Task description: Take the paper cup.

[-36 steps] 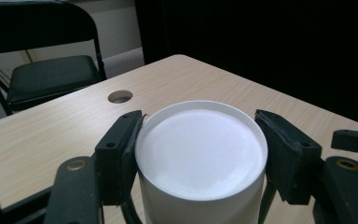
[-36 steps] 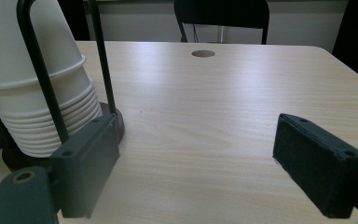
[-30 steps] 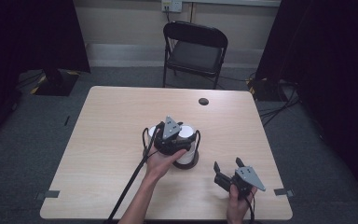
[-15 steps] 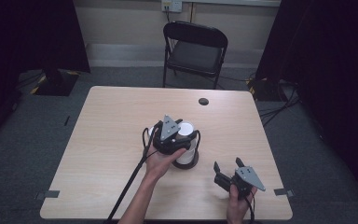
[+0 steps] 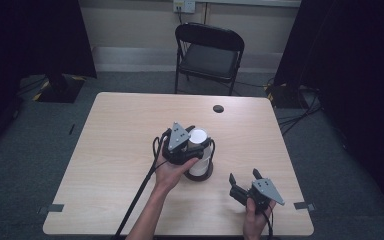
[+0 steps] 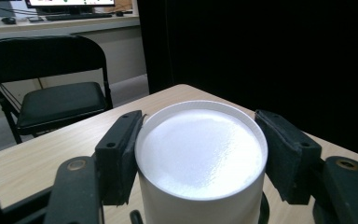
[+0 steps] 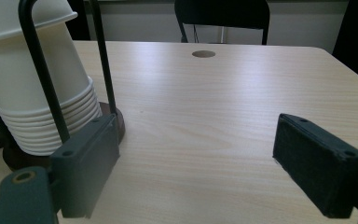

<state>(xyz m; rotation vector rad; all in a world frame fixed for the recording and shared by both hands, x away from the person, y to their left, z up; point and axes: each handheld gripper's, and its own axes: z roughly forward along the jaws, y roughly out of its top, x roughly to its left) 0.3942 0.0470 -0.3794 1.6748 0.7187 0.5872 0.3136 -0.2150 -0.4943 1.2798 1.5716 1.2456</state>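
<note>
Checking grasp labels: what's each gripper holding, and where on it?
Left gripper clamps the top paper cup of the stack by its sides near the upturned base. Right gripper: nothing.

My jaws spread wide over bare wooden table point(image 7: 205, 130), nothing between. Stack of white paper cups point(image 7: 37, 88) upside down (inside black wire holder point(image 7: 42, 70)) at left. Folding chair point(image 7: 221, 14) beyond.

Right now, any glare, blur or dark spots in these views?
Left gripper view: the top of the white cup is blown out by glare, its surface detail lost; the right background is pure black. Right gripper view: evenly lit, a soft sheen on the table, near pads slightly soft. High view: dim, the curtains at the sides nearly black, the chair clear.
</note>
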